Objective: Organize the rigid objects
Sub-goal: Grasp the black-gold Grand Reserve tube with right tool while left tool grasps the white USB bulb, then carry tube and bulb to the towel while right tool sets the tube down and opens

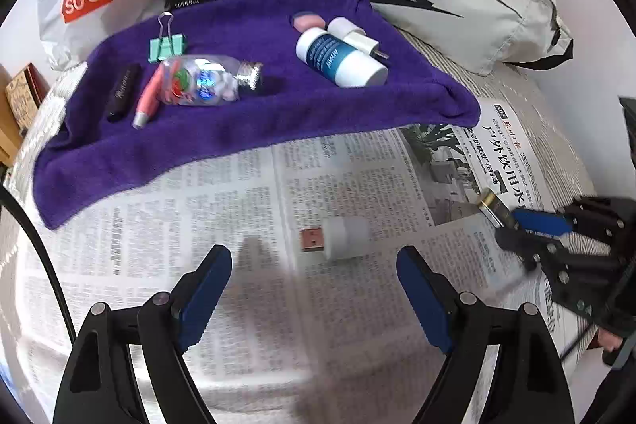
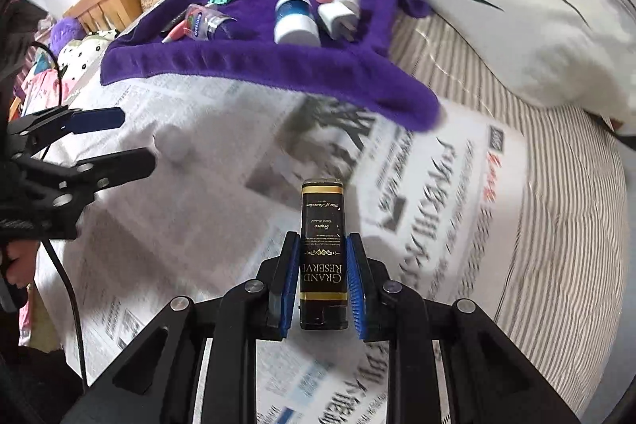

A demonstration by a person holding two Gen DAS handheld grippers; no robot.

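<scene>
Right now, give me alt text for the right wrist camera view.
The right gripper clamps a black lighter labelled Grand Reserve above a newspaper. Beyond lies a purple towel holding small items, and the open left gripper shows at the left edge.

Bare newspaper [image 1: 198,225] lies open ahead of the left claw [image 1: 314,265], broken only by 1 white USB plug [image 1: 338,237]. Farther back, the purple towel [image 1: 238,130] is crowded; the Nike bag [image 1: 437,2] walls its right side.

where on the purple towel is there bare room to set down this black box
Free: the towel's front strip, and the middle gap between candy bottle and blue-white bottle. Crowded: left end around binder clip, right rear by pink eraser.
</scene>
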